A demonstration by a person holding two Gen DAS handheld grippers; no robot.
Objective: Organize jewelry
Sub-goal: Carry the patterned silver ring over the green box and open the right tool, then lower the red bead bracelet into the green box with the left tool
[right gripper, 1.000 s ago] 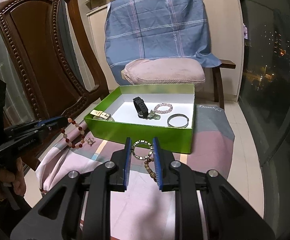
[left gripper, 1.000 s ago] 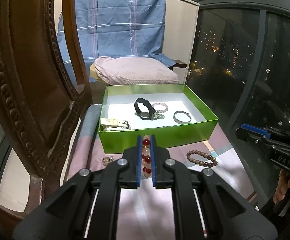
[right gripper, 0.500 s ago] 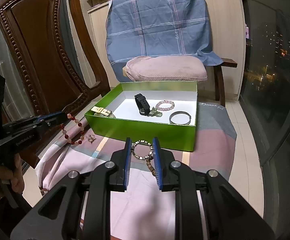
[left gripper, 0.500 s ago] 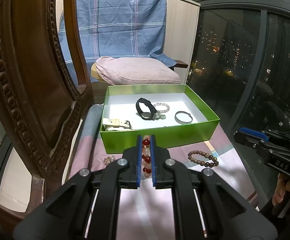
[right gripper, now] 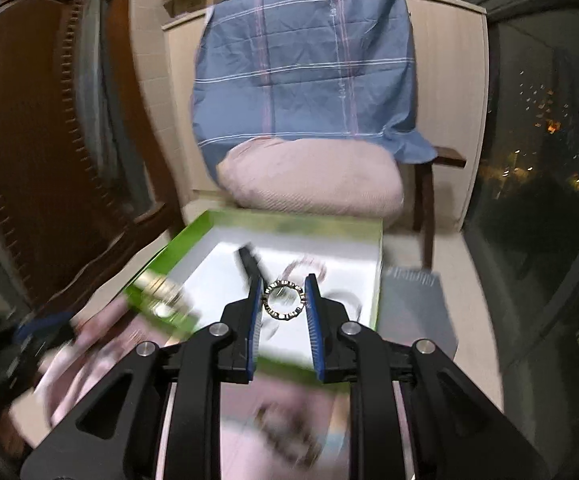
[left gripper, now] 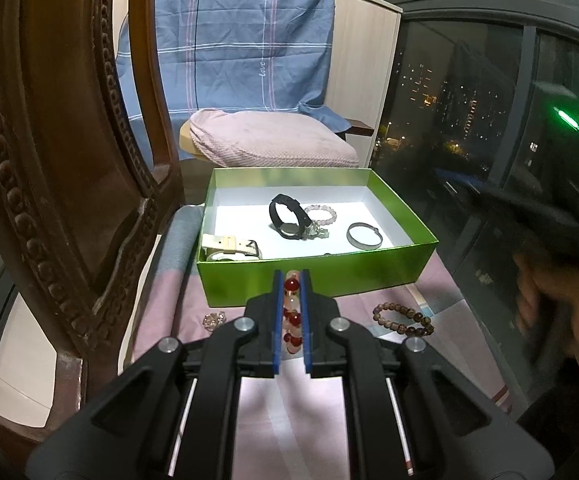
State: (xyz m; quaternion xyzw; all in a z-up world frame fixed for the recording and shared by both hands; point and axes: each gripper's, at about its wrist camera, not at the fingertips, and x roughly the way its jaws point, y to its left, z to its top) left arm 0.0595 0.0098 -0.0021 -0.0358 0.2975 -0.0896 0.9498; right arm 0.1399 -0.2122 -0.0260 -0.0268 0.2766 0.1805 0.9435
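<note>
1. The left gripper (left gripper: pixel 292 276) is clamped on a red-and-pale bead bracelet (left gripper: pixel 292 312), which sits pinched between its blue pads.
2. Directly ahead of those tips stands the green box (left gripper: pixel 321 274), near wall facing them.
3. Inside the box lie a black watch (left gripper: pixel 285 216), a pink bead bracelet (left gripper: pixel 323 214), a metal bangle (left gripper: pixel 363 236) and a white strap (left gripper: pixel 229 245).
4. On the cloth, right of the left gripper, lies a brown bead bracelet (left gripper: pixel 403 317); to its left, a small clear trinket (left gripper: pixel 214 319).
5. The right gripper (right gripper: pixel 283 298) grips a ring-shaped metal bracelet (right gripper: pixel 283 299) between its tips, held above the box interior; that view is motion-blurred.
</note>
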